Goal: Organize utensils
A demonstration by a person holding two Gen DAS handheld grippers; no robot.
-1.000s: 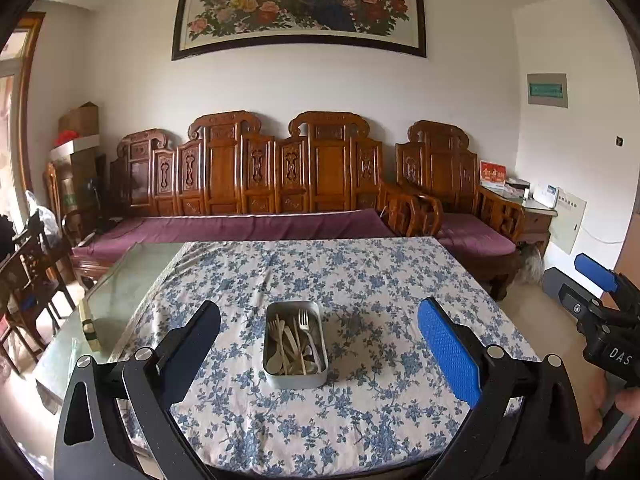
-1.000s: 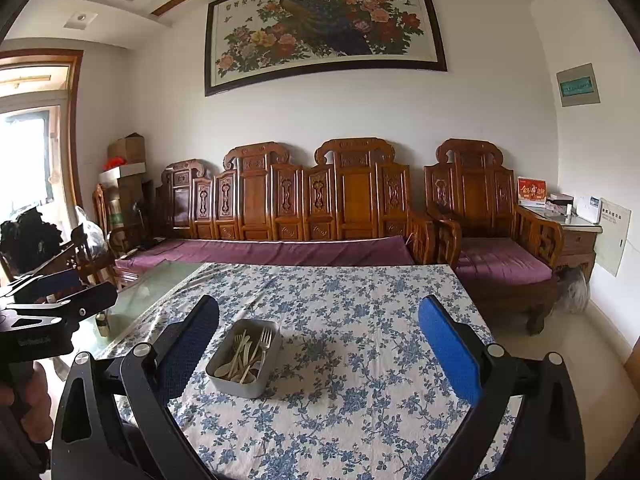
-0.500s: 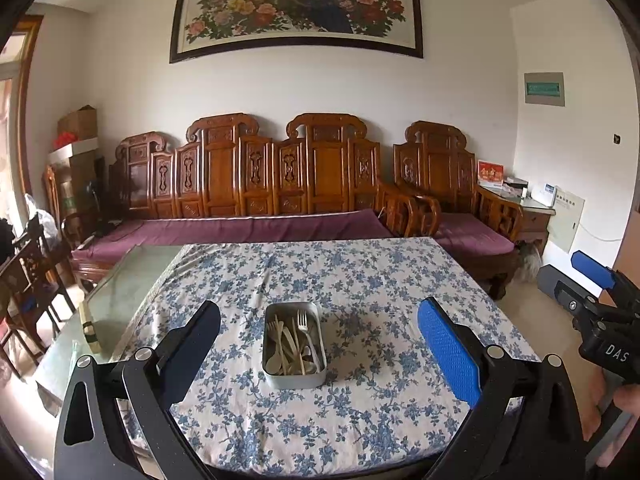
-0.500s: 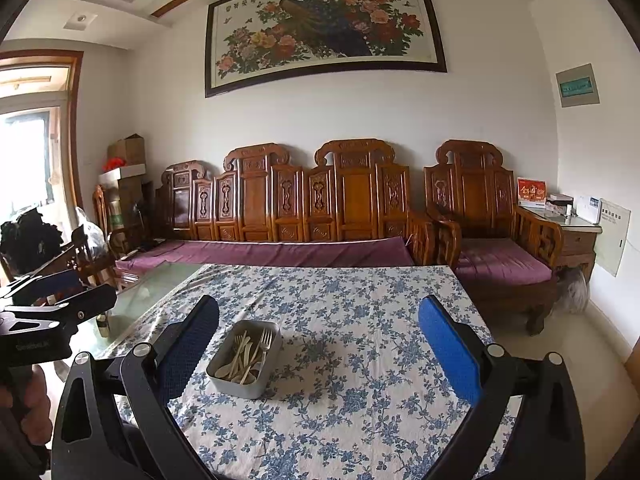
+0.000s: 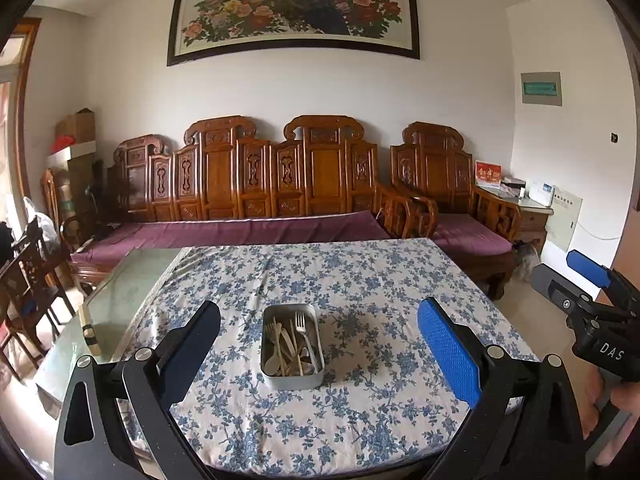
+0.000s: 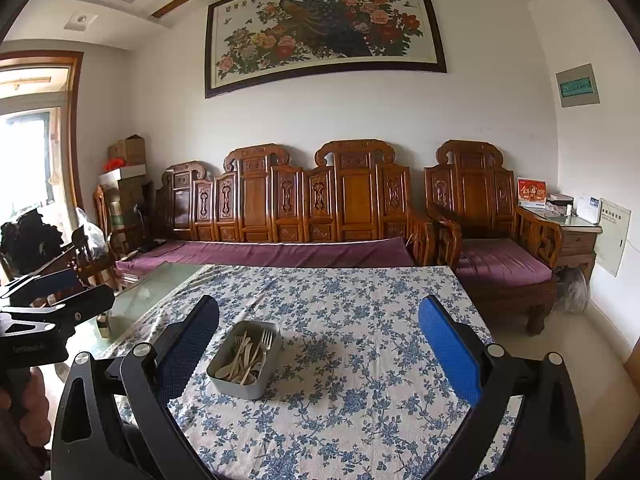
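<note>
Hovering above the near edge of the worktop [image 5: 360, 280], the left hand-held gripper [image 5: 318, 344] has its two blue-padded fingers [image 5: 448, 352] spread wide and released, with nothing between them. From its own camera, the metal tin [image 5: 291, 346] lies on the cloth between the fingers, toward 12 o'clock, well apart from both pads. Inside the tin lie the utensils [image 5: 290, 344]: a metal fork [image 5: 301, 322] and several pale wooden pieces, heaped lengthwise.

At 3 o'clock of that view, the right hand-held gripper [image 5: 576, 276] is held off the side of the worktop. In its own camera the right hand-held gripper [image 6: 318, 344] is likewise spread open and grips nothing; the tin [image 6: 243, 360] sits toward 11 o'clock, just beside the left finger [image 6: 188, 348] in the picture but not touching it.

A blue-flowered tablecloth [image 6: 360, 320] covers most of the worktop, leaving bare glass [image 5: 128, 280] at 10 o'clock. Beyond the far edge, at 12 o'clock, stands a carved wooden sofa [image 5: 260, 184] with purple cushions, under a framed peacock painting [image 5: 296, 4].
</note>
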